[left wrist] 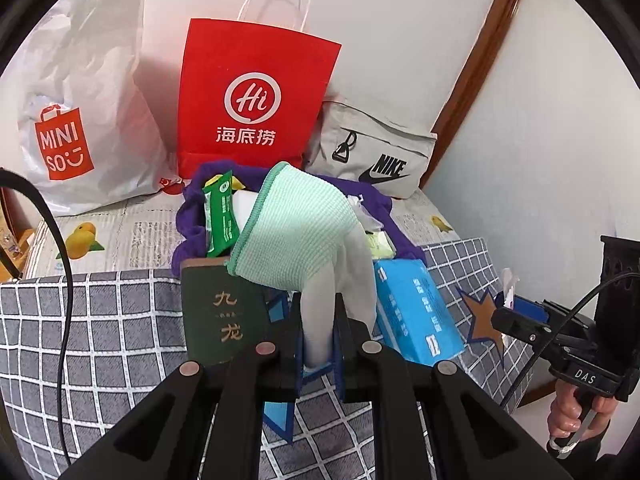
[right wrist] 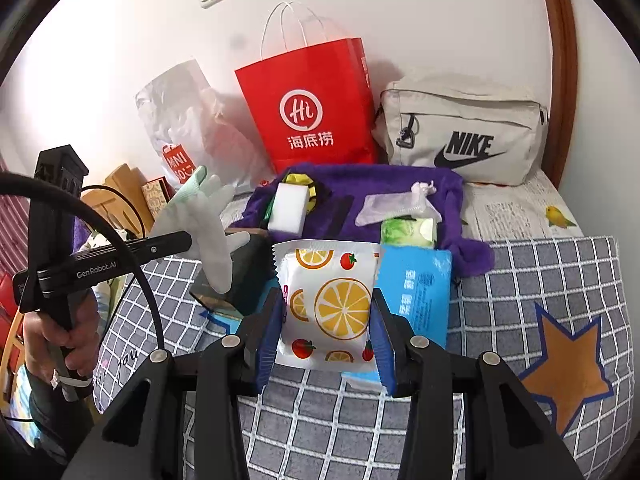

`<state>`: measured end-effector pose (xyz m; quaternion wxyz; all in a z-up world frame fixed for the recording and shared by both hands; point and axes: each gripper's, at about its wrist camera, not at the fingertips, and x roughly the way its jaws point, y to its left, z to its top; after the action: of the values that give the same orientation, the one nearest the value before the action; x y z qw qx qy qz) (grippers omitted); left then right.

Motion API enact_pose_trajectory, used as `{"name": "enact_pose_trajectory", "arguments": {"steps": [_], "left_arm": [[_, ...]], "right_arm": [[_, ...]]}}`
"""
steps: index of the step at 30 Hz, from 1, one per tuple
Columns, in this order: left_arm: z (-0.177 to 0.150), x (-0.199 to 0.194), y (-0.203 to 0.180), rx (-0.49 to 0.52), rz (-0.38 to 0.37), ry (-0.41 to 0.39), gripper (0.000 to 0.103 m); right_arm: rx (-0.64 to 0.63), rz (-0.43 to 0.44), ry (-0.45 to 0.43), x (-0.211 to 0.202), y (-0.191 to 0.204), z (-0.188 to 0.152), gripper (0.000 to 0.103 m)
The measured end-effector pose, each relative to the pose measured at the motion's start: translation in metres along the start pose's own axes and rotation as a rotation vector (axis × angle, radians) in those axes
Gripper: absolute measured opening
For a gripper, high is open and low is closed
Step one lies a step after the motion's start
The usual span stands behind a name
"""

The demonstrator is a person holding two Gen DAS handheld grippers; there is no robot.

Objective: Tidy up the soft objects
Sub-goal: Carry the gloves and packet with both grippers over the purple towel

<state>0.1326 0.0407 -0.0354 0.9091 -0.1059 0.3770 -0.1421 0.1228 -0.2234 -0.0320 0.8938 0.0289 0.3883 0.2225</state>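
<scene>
A glove [left wrist: 296, 232] with a mint-green cuff and pale grey fingers hangs up off the bed. My left gripper [left wrist: 319, 300] is shut on one of its fingers. The right wrist view shows the same glove [right wrist: 208, 216] at the left, pinched at the tip of the left gripper [right wrist: 188, 240]. My right gripper [right wrist: 327, 296] is shut on a white packet [right wrist: 328, 272] printed with orange slices and tomatoes, held above the bed. Below lie a purple plush cloth [right wrist: 400, 184], a white sponge [right wrist: 289, 207] and a blue tissue pack [right wrist: 420, 288].
A red paper bag [right wrist: 316, 108], a white Miniso bag [left wrist: 76, 120] and a grey Nike pouch [right wrist: 464, 132] stand against the wall. A dark green book [left wrist: 220, 316], a green sachet [left wrist: 219, 216] and a green tissue pack [right wrist: 408, 232] lie by the cloth. A grey checked cover [right wrist: 520, 280] lies in front.
</scene>
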Motion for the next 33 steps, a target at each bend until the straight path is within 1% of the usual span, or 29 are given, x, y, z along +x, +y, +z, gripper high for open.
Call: {"name": "enact_pose_trajectory", "arguments": {"steps": [3, 10, 17, 25, 33], "left_arm": [[0.007, 0.002, 0.004, -0.011, -0.010, -0.004, 0.011], [0.021, 0.009, 0.004, 0.011, 0.007, -0.009, 0.011], [0.032, 0.016, 0.010, 0.003, 0.017, -0.005, 0.011], [0.046, 0.027, 0.015, 0.007, 0.031, -0.006, 0.011], [0.061, 0.052, 0.018, -0.004, 0.014, 0.015, 0.011]], "right_arm": [[-0.003, 0.009, -0.004, 0.003, -0.001, 0.007, 0.042], [-0.018, -0.001, -0.008, 0.013, -0.006, 0.021, 0.042], [-0.011, -0.003, -0.008, 0.026, -0.015, 0.032, 0.042], [-0.023, 0.000, 0.006, 0.055, -0.020, 0.047, 0.042], [-0.034, -0.007, 0.015, 0.091, -0.029, 0.072, 0.042]]}}
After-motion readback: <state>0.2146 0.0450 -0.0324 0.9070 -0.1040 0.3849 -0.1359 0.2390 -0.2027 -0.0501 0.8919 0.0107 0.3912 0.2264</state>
